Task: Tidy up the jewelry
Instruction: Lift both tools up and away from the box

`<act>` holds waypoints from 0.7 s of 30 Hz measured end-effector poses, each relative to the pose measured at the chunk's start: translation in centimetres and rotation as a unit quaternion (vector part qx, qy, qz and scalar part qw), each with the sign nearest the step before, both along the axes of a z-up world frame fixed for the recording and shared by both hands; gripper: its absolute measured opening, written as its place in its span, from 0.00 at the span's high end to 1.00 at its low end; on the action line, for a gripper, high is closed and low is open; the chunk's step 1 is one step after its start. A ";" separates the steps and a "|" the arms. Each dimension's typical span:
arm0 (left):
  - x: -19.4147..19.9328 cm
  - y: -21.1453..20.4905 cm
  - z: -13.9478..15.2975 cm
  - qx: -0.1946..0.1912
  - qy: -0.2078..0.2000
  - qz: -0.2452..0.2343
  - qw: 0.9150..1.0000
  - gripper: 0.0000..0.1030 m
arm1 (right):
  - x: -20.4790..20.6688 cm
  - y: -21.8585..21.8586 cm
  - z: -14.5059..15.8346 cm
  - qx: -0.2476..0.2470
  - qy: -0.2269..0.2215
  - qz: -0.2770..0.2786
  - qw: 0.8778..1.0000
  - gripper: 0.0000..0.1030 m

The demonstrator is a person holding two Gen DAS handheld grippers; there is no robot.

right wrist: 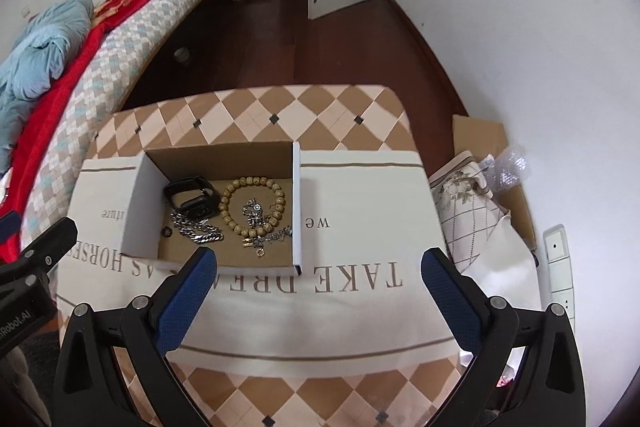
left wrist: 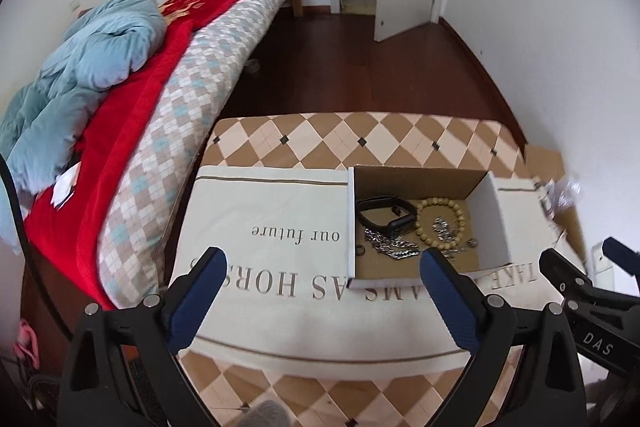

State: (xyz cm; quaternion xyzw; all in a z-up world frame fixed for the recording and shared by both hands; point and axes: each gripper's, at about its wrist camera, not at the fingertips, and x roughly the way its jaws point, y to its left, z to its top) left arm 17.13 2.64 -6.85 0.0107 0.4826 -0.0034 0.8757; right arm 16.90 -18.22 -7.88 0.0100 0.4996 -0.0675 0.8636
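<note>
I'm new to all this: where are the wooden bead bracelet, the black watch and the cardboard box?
wooden bead bracelet (right wrist: 276,191): right wrist view, right-side beads.
black watch (right wrist: 195,207): right wrist view, its face.
cardboard box (right wrist: 218,159): right wrist view, back wall.

Desk cover (right wrist: 320,107): tan and cream diamonds, small black squares at the corners. Cream cloth (right wrist: 360,195) ahead of both claws, brown stripe, brown lettering. Box (right wrist: 218,157): brown inside, white walls. In it: black watch (right wrist: 191,195), tan bead bracelet (right wrist: 252,205), silver chain (right wrist: 200,229). Claw pads (right wrist: 186,297) blue, frames black.
</note>
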 end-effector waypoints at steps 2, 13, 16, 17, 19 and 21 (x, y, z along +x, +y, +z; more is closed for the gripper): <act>-1.1 0.1 1.2 0.000 -0.010 0.002 1.000 0.04 | -1.2 0.1 1.3 -0.001 -0.013 0.000 1.000 0.00; -8.6 1.3 9.6 -0.014 -0.073 0.011 0.997 0.04 | -10.1 0.9 10.7 -0.003 -0.094 0.008 0.996 0.00; -10.7 1.7 11.8 -0.015 -0.088 0.012 0.996 0.04 | -12.8 1.0 13.5 -0.006 -0.117 0.006 0.993 0.00; -11.4 1.7 12.5 -0.012 -0.092 0.010 0.996 0.04 | -13.4 1.0 14.1 -0.006 -0.122 0.006 0.993 0.00; -12.6 1.8 13.7 -0.011 -0.099 0.007 0.995 0.04 | -14.8 1.1 15.7 -0.007 -0.135 0.004 0.991 0.00; -13.7 1.9 14.6 -0.016 -0.098 0.004 0.995 0.04 | -16.2 1.3 17.0 -0.009 -0.144 0.004 0.990 0.00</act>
